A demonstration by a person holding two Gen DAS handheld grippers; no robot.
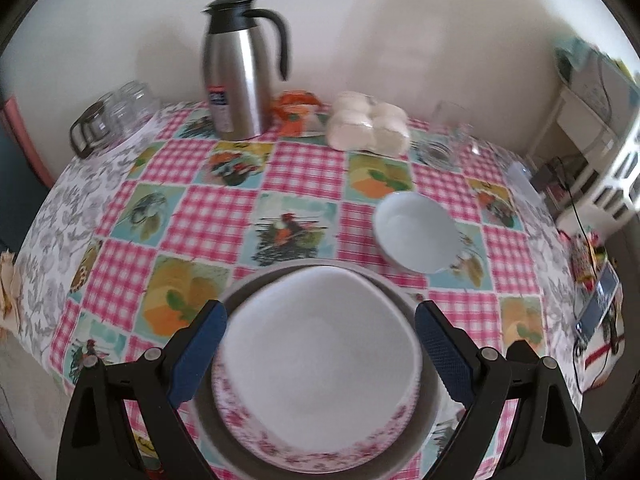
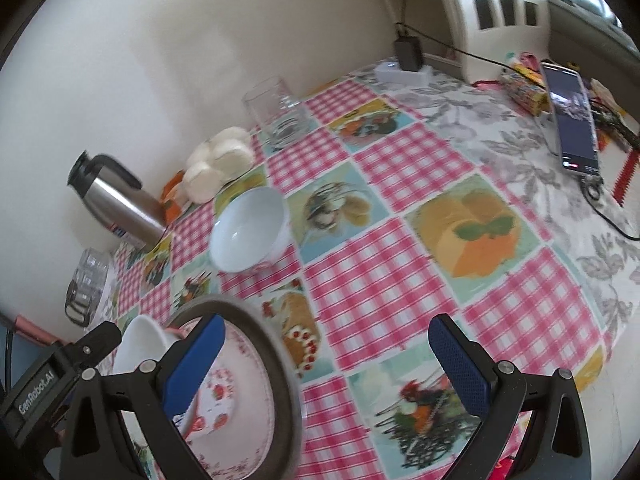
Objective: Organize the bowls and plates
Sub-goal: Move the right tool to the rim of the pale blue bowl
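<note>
A white bowl with pink flower trim (image 1: 320, 364) sits on a pink-flowered plate, which lies in a wider grey plate (image 1: 420, 432). My left gripper (image 1: 320, 322) is open, its blue pads either side of the bowl, not touching. A plain white bowl (image 1: 416, 232) stands apart on the tablecloth to the right. In the right wrist view the stack (image 2: 248, 392) is at lower left, the flowered bowl (image 2: 138, 344) is beside the left gripper's body, and the plain bowl (image 2: 250, 234) is further off. My right gripper (image 2: 326, 336) is open and empty above the cloth.
A steel thermos jug (image 1: 240, 68), glass jars (image 1: 116, 116), a pack of white rounds (image 1: 368, 126) and a drinking glass (image 2: 278, 114) line the wall side. A phone (image 2: 572, 116) and cables lie at the table's right edge.
</note>
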